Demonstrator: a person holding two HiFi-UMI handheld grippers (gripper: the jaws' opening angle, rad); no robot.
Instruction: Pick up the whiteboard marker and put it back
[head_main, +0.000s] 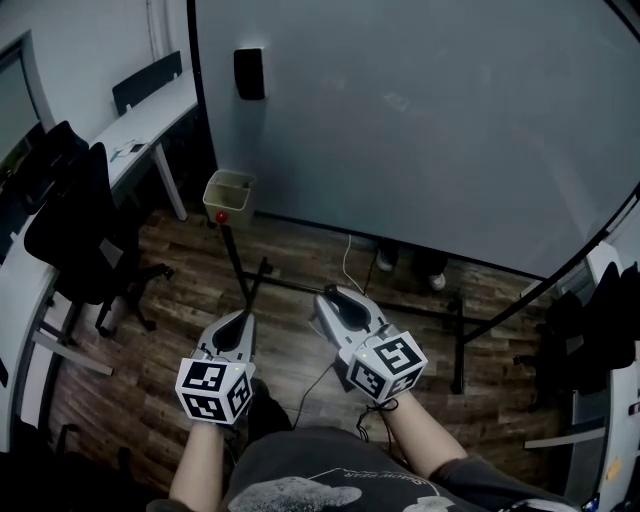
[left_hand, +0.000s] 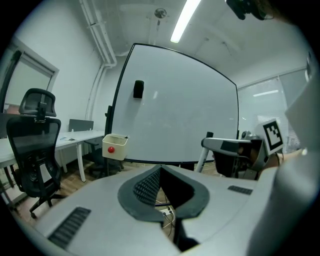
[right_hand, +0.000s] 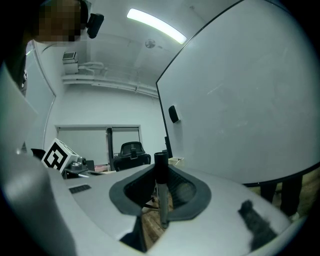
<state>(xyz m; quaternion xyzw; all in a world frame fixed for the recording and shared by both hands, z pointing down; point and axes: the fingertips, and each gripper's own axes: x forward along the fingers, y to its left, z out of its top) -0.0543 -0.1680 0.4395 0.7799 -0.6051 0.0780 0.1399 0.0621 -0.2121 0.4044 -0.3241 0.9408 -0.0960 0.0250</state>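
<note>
Whiteboard marker (right_hand: 161, 195): one, slim pale barrel with a black cap, upright between the fingers of the right gripper (right_hand: 161, 170), which are clenched on its barrel. It is held off the floor, in front of the whiteboard.

Whiteboard (head_main: 430, 130): one, large, smooth pale face, thin black frame, on a black tube stand.

Right gripper (head_main: 336, 296): one, grey moulded shell with dark ribbed pads. Its cube (head_main: 388, 366) bears black-and-white square markers, no legible words.

Left gripper (head_main: 241, 320): one, same make, just left of the right one and facing the whiteboard. Its fingers are drawn together at the tips with nothing between them. Its cube (head_main: 213, 389) has the same marker patterns.

Cream box (head_main: 228, 197): one, open-topped, rectangular, with a round red dot on the front, at the whiteboard's lower left corner.

Black block (head_main: 249, 73): one, rectangular, on the whiteboard's upper left face.

Office chair (head_main: 80, 230): one, black with a mesh back, left of the whiteboard beside a white tabletop (head_main: 150, 120).

Floor (head_main: 190, 300): dark wood planks below the whiteboard.
</note>
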